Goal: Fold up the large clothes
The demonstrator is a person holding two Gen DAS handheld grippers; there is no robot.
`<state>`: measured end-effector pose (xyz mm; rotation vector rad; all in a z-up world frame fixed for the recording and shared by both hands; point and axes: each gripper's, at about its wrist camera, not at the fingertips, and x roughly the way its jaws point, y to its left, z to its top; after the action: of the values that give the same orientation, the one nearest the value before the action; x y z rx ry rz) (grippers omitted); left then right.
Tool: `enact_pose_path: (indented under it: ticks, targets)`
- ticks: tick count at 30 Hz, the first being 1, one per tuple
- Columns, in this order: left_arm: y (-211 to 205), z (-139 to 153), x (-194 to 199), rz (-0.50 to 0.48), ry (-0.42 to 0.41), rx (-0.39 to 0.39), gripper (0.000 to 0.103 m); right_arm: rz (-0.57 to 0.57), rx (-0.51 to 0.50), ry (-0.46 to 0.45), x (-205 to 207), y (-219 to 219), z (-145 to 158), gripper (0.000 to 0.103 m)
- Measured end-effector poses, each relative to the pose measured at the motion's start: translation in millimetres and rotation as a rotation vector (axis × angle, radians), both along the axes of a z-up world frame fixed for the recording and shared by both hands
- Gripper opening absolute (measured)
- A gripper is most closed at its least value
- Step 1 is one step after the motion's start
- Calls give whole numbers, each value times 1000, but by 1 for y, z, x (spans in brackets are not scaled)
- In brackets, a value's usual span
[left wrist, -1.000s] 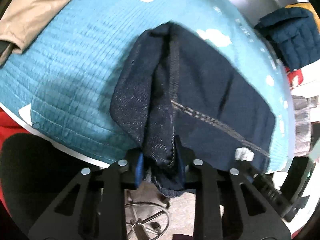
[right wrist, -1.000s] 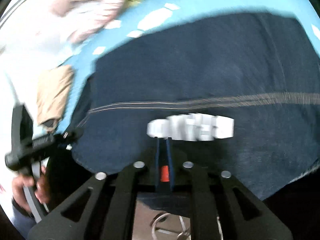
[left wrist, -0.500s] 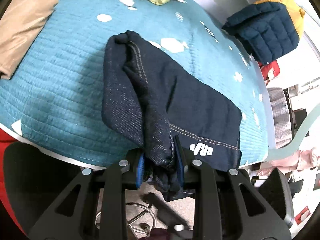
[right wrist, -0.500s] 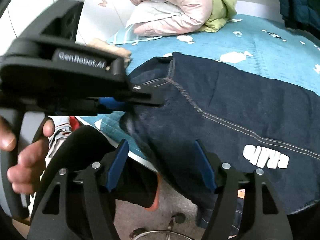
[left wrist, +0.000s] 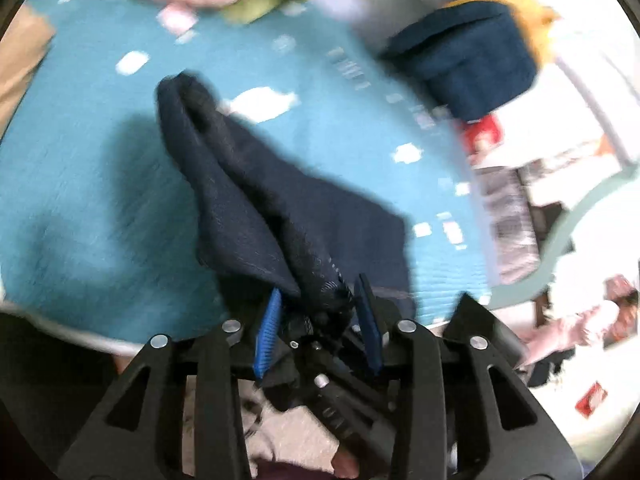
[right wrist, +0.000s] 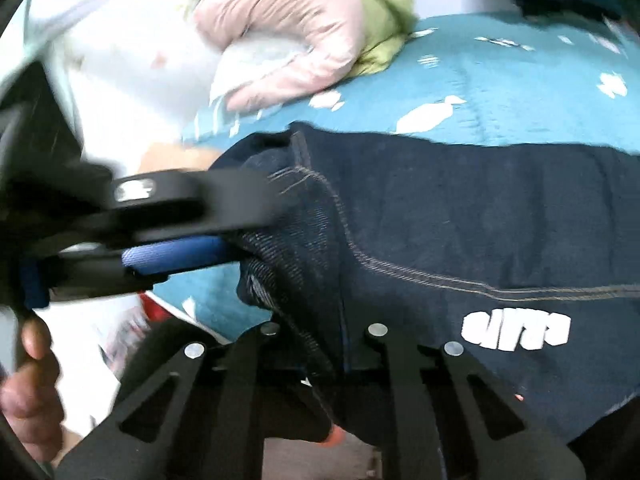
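A dark navy denim garment [left wrist: 288, 200] with pale stitching and a white printed logo [right wrist: 516, 330] lies on the teal bedspread [left wrist: 88, 200], its near edge hanging over the bed's edge. My left gripper [left wrist: 316, 312] has its blue pads slightly apart, with a bunched fold of the denim between them. It also shows from the side in the right wrist view [right wrist: 208, 240], at the garment's left edge. My right gripper [right wrist: 344, 344] is shut on the denim's near edge, just left of the logo; the cloth hides its pads.
A pink and green quilt pile [right wrist: 304, 40] lies at the head of the bed. A navy and yellow padded jacket [left wrist: 472, 60] sits at the far right. A tan garment [left wrist: 20, 60] lies at the left edge. Floor shows below the bed's edge.
My right gripper went from open beside the hem to shut on the denim. My left gripper's pads have parted a little around the fold. Both views are blurred by motion.
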<state>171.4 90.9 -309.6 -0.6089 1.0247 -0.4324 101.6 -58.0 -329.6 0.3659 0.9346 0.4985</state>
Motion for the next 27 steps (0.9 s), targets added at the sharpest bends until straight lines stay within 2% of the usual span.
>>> enact_pose_path:
  ticks: [1, 2, 3, 4, 5, 6, 7, 9, 10, 13, 16, 19, 21, 22, 24, 26, 27]
  targets:
    - [-2, 14, -4, -18, -70, -23, 39, -27, 33, 6, 0, -17, 6, 10]
    - [-3, 20, -6, -25, -104, -47, 40, -58, 55, 8, -1, -33, 12, 10]
    - [-3, 27, -8, -15, -144, -69, 55, -84, 67, 8, -2, -46, 17, 9]
    - [-2, 32, -9, 24, -174, -60, 69, -114, 78, 4, -4, -63, 22, 9]
    - [-5, 31, -7, 50, -182, -31, 71, -133, 82, 0, -9, -69, 28, 9]
    - [-9, 26, -3, 56, -162, 7, 71, -165, 88, -5, -13, -86, 32, 9]
    - [-17, 13, 6, 62, -106, 84, 71, -199, 93, -6, -17, -102, 36, 9]
    - [-31, -12, 18, 57, -25, 172, 71, -263, 83, -5, -24, -129, 40, 9]
    - [-44, -32, 26, 37, 27, 202, 71, -295, 78, 1, -28, -143, 41, 9]
    - [-80, -75, 37, -30, 129, 220, 71, -388, 40, 36, -40, -182, 34, 9]
    - [-121, -104, 40, -97, 183, 273, 71, -507, 12, 119, -54, -222, 13, 9]
    - [-148, -127, 38, -146, 223, 291, 72, -595, -14, 241, -61, -251, -21, 10]
    - [-161, -136, 37, -168, 240, 296, 72, -604, -10, 344, -64, -268, -46, 15]
    - [-167, -138, 36, -177, 246, 311, 72, -617, 22, 375, -69, -273, -53, 18]
    - [-172, -140, 35, -183, 240, 342, 73, -608, 33, 353, -70, -275, -43, 18]
    - [-174, -138, 34, -184, 233, 368, 74, -608, 22, 348, -74, -282, -29, 24]
    - [-174, -139, 33, -188, 233, 374, 75, -621, 41, 346, -78, -286, -25, 32]
